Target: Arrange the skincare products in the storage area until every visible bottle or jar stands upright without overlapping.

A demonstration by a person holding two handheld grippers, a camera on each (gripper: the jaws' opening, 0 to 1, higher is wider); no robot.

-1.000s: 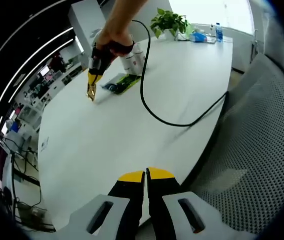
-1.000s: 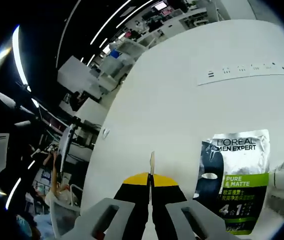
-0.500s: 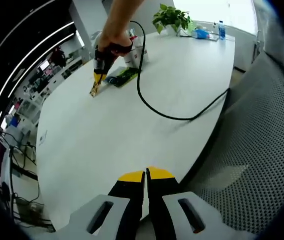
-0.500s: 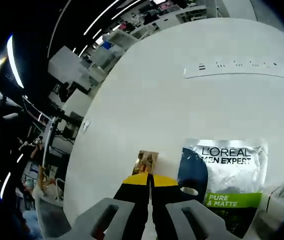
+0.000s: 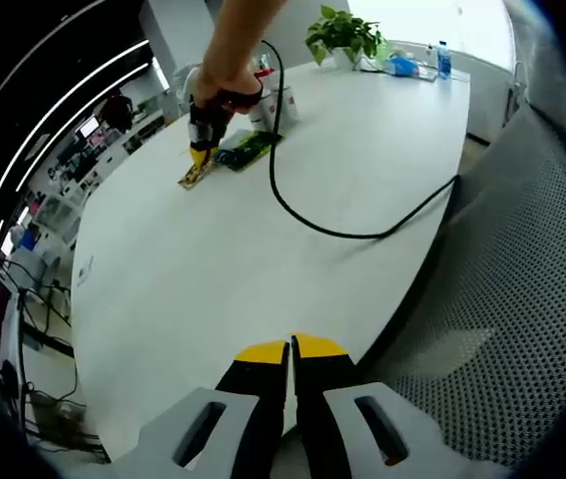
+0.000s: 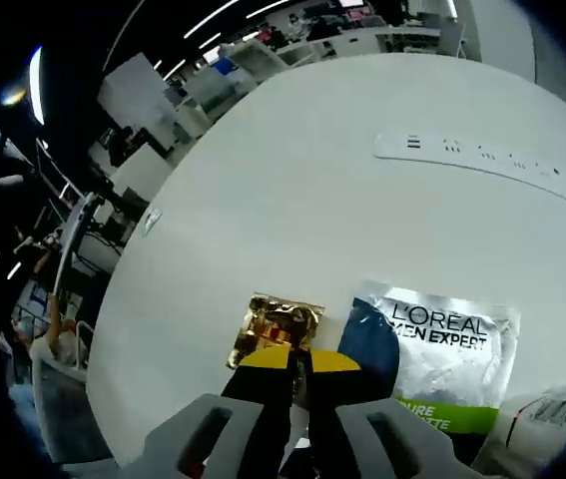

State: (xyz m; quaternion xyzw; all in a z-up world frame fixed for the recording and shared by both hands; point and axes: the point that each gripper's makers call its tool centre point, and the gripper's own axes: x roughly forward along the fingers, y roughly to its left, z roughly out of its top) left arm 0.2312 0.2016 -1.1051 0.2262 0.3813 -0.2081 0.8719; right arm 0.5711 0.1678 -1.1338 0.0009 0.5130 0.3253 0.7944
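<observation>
Since a second ago the right tool (image 6: 297, 361) has come down onto the worktop (image 6: 292, 190), and the gold sachet (image 6: 275, 329), edge-on between its tips back then, now lies flat in front of them, lower centre of the right gripper view. Its jaws are together; I cannot tell if they still pinch the sachet's near edge (tips sit right at it).

Just beside the sachet, to its right, lies a silver-and-green face-mask packet (image 6: 440, 354), flat, apart from it by a thin gap. A white bottle (image 6: 547, 427) lies at the lower right edge, partly cut off. Farther up, a white socket strip (image 6: 482, 165) runs across the upper right of the worktop.

Left gripper view: left tool (image 5: 290, 351) at bottom centre, jaws together, holding nothing, over the near worktop edge. A black cable (image 5: 302, 215) loops across the middle. At upper left a hand (image 5: 225, 88) grips the right tool, tips on the gold sachet, next to the green packet and white bottles (image 5: 275, 103). Farthest back, a potted plant (image 5: 347, 35) at the top.
</observation>
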